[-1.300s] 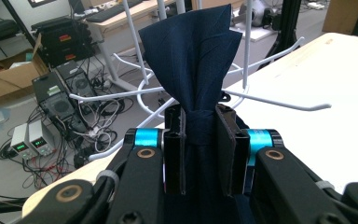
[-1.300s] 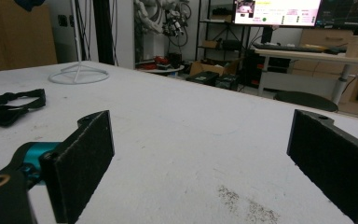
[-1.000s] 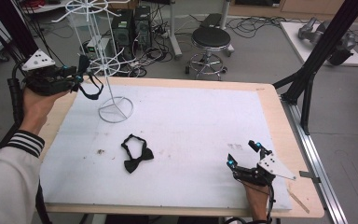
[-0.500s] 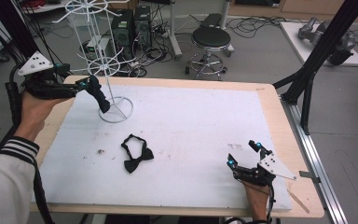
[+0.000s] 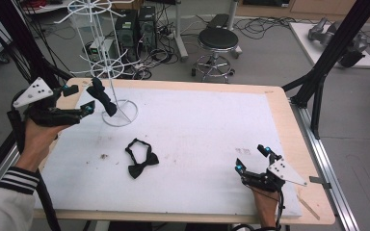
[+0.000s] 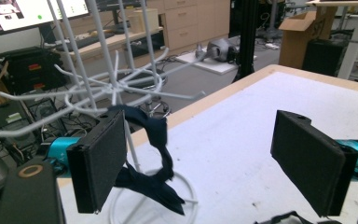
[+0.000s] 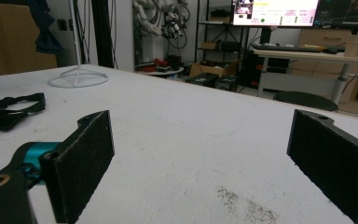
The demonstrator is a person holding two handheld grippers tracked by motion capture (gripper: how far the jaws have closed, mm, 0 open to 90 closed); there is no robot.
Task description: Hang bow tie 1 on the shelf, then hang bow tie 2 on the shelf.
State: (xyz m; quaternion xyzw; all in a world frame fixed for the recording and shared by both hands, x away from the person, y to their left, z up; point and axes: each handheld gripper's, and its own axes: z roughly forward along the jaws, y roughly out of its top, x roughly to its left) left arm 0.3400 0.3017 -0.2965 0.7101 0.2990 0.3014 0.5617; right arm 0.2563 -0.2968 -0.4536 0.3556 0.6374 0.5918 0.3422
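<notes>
Your left hand-held gripper (image 5: 79, 100) is spread wide beside the white wire rack (image 5: 107, 57), holding nothing. A dark bow tie (image 6: 151, 154) hangs by its strap on a lower rack arm, just beside the left jaw. Your right hand-held gripper (image 5: 253, 159) rests wide open and empty on the worktop (image 5: 212, 125). A second bow tie (image 5: 141, 159) lies flat between them.

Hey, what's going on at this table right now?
A person is hanging bow ties on a white wire rack. The left gripper is open beside a dark bow tie that hangs by its strap from one of the rack's hooks. A second bow tie lies flat on the white mat. The right gripper rests open near the table's front edge.
</notes>
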